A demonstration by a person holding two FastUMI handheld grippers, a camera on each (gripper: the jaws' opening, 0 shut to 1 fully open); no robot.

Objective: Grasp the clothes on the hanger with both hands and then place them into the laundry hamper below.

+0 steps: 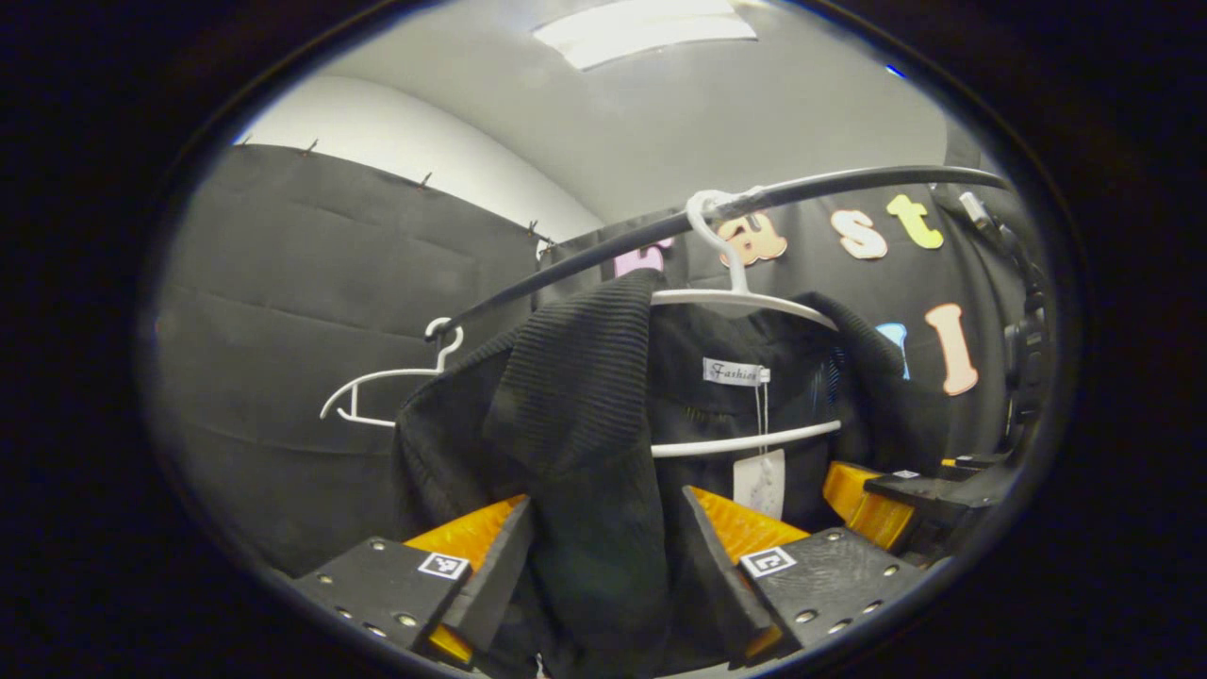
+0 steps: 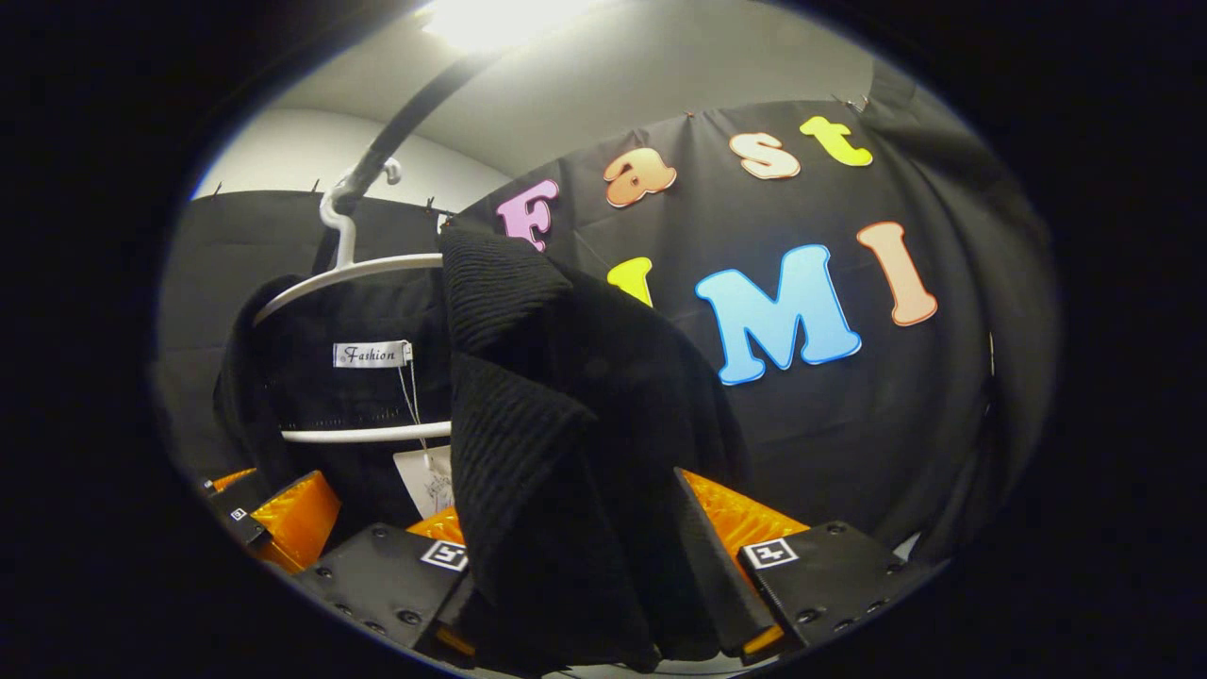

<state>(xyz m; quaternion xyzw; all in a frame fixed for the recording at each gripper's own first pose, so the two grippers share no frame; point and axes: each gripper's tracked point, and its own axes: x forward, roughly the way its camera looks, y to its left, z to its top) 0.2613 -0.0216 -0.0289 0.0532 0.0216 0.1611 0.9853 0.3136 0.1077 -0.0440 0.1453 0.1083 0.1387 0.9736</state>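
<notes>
A black knitted garment [image 1: 575, 377] hangs on a white hanger [image 1: 745, 297] hooked over a black rail [image 1: 849, 184]. One of its shoulders is bunched up and raised above the hanger arm. My left gripper [image 1: 605, 500] is shut on that thick fold, which fills the gap between its fingers. In the right gripper view the garment's other shoulder [image 2: 566, 377] is likewise pulled up past the hanger [image 2: 358, 269], with my right gripper [image 2: 566, 509] shut on it. Each gripper also appears in the other's view, the right one [image 1: 905, 500] and the left one [image 2: 273, 519], close beside the garment.
An empty white hanger [image 1: 387, 387] hangs further left on the rail. A white neck label [image 1: 734, 372] and a paper tag [image 1: 759, 481] hang inside the collar. Black cloth walls close in behind and to both sides.
</notes>
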